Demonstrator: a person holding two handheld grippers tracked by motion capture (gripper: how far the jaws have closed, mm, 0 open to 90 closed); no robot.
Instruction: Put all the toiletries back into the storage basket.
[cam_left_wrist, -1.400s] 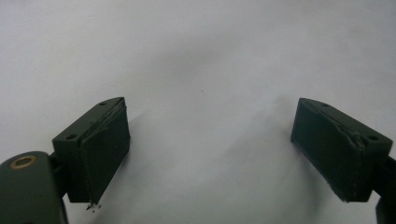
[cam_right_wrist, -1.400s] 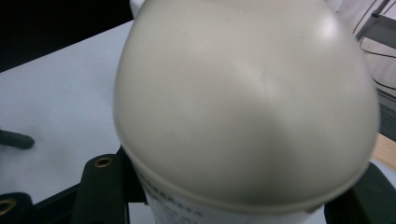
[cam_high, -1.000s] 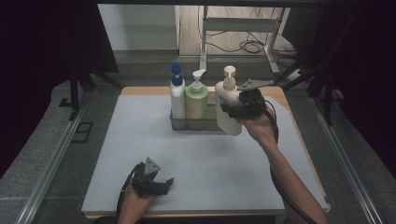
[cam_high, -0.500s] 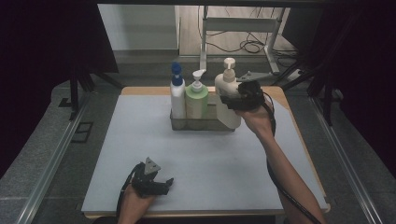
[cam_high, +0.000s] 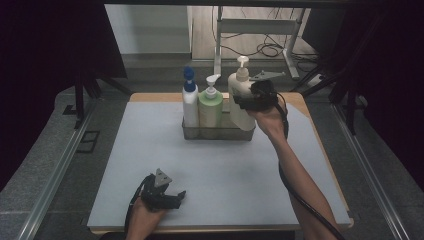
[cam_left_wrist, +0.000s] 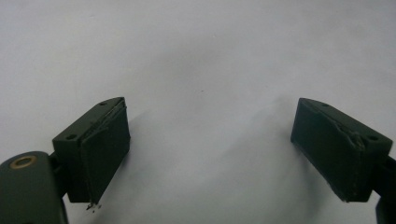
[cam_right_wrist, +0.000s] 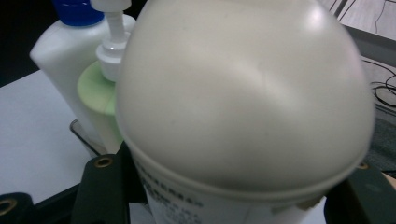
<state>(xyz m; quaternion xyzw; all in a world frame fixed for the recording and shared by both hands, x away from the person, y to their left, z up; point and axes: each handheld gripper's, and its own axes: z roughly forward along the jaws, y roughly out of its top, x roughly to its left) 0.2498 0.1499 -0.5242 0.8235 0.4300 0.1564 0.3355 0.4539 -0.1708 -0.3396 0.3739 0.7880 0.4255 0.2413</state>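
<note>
Standing at the far side of the grey table (cam_high: 125, 150), metal tray (cam_high: 218, 133) with cream pump bottle (cam_high: 241, 107) at its right end, right gripper (cam_high: 248, 102) clamped on that bottle, left gripper (cam_high: 167, 194) well nearer than the tray, jaws wide, empty.

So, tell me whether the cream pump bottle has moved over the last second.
Yes. The cream pump bottle, held by the right gripper, has moved left toward the green bottle, into the right end of the metal tray.
</note>
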